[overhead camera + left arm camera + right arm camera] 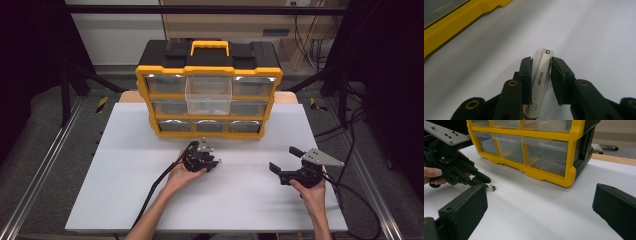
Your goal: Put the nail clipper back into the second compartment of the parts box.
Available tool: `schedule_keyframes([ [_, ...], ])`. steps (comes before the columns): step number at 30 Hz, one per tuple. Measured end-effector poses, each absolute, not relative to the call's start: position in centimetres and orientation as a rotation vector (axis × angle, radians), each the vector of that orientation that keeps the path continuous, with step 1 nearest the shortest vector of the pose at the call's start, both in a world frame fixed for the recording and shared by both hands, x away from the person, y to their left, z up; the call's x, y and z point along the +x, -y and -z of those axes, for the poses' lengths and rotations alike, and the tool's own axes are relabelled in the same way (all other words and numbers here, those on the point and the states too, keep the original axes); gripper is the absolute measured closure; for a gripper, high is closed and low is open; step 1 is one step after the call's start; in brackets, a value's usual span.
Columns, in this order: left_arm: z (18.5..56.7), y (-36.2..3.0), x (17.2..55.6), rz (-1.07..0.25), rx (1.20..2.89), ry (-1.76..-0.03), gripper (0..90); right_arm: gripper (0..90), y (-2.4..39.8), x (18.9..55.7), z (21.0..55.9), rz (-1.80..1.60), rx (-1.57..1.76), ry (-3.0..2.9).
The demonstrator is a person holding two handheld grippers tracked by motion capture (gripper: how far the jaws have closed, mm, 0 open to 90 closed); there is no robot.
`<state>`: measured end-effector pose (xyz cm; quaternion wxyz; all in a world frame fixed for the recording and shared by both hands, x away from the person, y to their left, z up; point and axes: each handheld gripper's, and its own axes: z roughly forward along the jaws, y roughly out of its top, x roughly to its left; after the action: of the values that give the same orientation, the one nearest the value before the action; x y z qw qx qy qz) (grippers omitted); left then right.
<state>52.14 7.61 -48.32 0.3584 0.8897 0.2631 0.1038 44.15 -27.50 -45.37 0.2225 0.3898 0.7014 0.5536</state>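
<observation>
Left gripper (212, 159): sitting low on the white table (125, 165), just in front of the organizer. Its jaws have closed in on a nail clipper (541, 75) and, going by the left gripper view, the pads look pressed against both of its long sides. So I'd call that a grip, not a hover.

Nail clipper: flat on the table between those jaws, cream-coloured, rivet end poking out past the fingertips, little cartoon print at the near end. In the right gripper view you can just spot its metal tip (491, 187) sticking out from under the left gripper.

Organizer (209, 90): yellow-and-black drawer cabinet standing upright at the back of the table. One clear drawer (208, 95) in the middle column is pulled out toward the person, and it looks empty from here.

Right gripper (285, 161): well off to the side, held just above the table, jaws wide apart with nothing between them.

Step in hand: my read is this is the pick, clamped but not lifted.

Next move: probably lift straight up without letting the thin clipper twist or slip, then carry it over to that open drawer and let go above it. Slippery flat metal, so a steady squeeze matters.
</observation>
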Motion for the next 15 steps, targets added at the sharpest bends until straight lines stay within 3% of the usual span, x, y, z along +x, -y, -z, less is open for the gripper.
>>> schedule_keyframes([
  [15, 48.14, -7.44, 52.31, -0.265, 2.316, -0.694, 76.4, 0.5, 27.48, 44.20, 45.39, -1.531, 1.078, -1.941],
])
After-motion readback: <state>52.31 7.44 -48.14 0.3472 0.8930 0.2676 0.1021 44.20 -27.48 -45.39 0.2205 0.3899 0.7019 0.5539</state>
